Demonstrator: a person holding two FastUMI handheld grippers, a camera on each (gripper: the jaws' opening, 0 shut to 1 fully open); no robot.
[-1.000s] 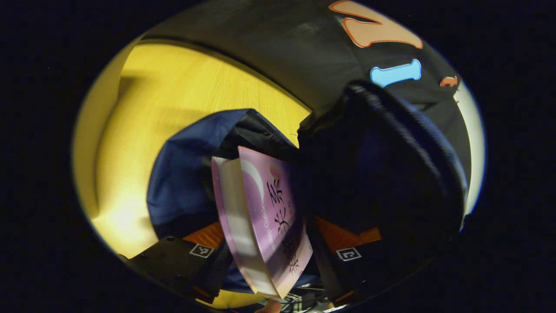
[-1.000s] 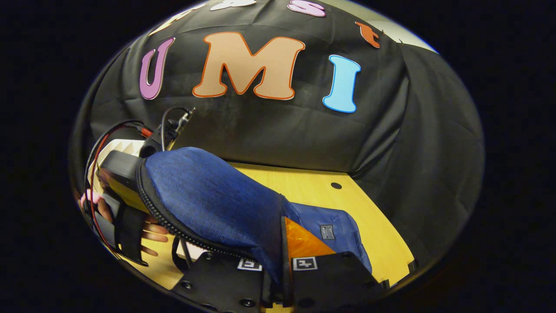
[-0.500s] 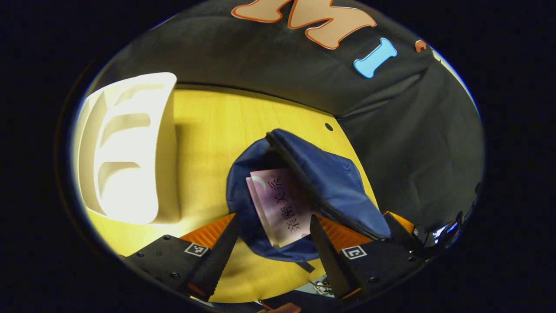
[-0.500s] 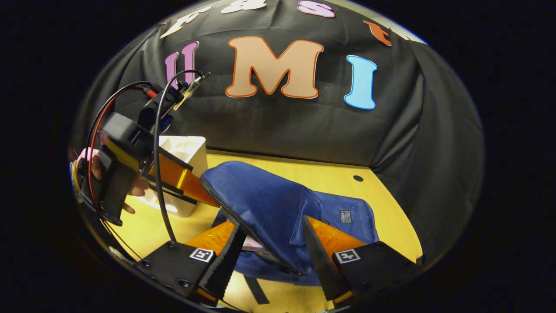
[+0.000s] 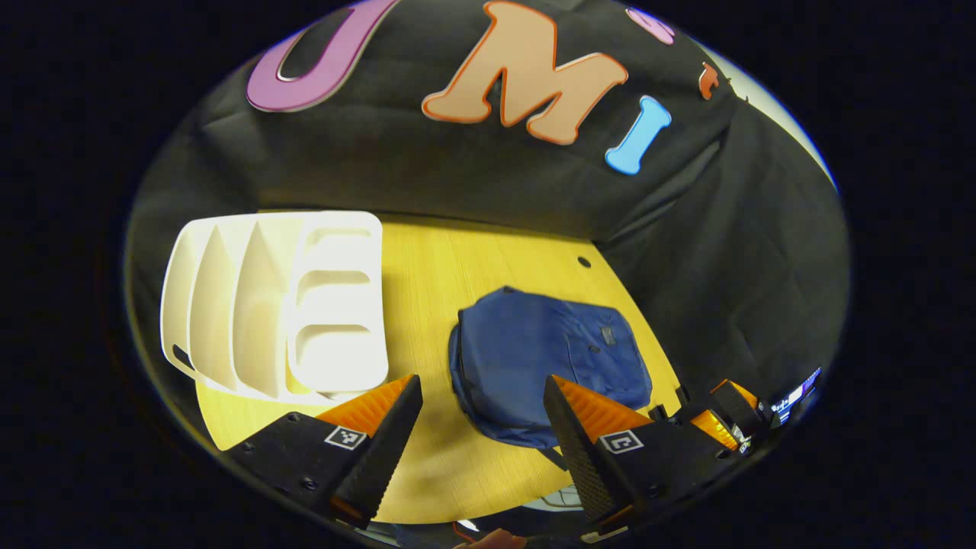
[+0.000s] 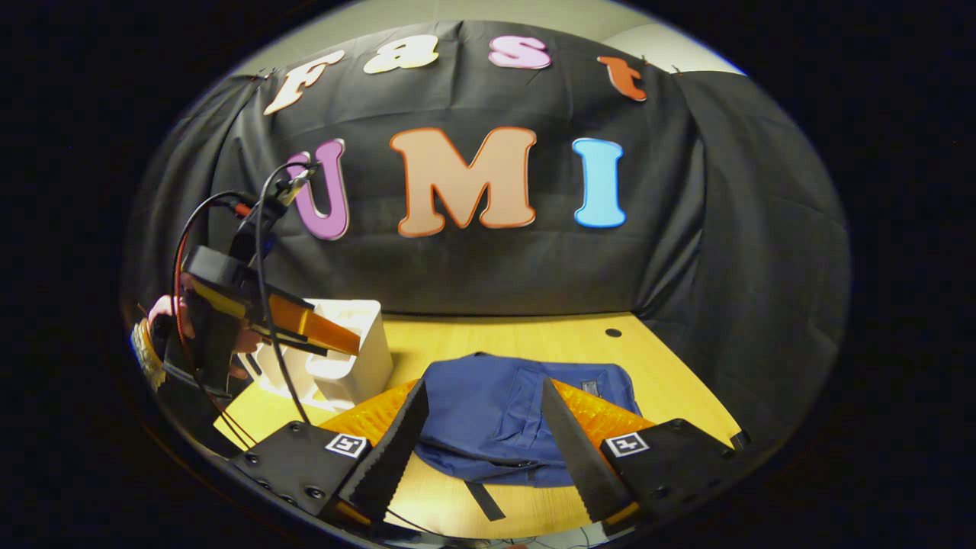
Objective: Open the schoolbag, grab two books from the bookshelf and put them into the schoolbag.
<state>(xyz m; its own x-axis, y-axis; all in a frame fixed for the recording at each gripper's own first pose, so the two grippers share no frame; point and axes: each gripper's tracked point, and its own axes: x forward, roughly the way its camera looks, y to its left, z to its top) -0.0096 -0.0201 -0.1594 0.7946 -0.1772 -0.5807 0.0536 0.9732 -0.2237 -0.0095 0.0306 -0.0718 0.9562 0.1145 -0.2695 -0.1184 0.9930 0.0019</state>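
Observation:
The blue schoolbag (image 5: 549,366) lies flat on the yellow table, its flap down over the opening, and no book shows. The white bookshelf (image 5: 282,305) stands to its left with bare slots. My left gripper (image 5: 480,427) hangs open above the bag's near-left edge with nothing between its fingers. In the right gripper view the schoolbag (image 6: 503,404) lies just beyond my open, empty right gripper (image 6: 480,435). A hand holds the left gripper (image 6: 335,339) over the bookshelf (image 6: 343,358). The right gripper (image 5: 736,415) sits at the bag's right side in the left gripper view.
The wooden table (image 5: 473,259) runs back to the black cloth wall and has a small round hole (image 5: 583,262) near its far right corner. Cables (image 6: 267,252) trail from the left gripper. A dark strap (image 6: 484,499) lies in front of the bag.
The left gripper let go of the purple book inside the bag and the right released the flap. The flap fell shut over the book. Both grippers drew back and up.

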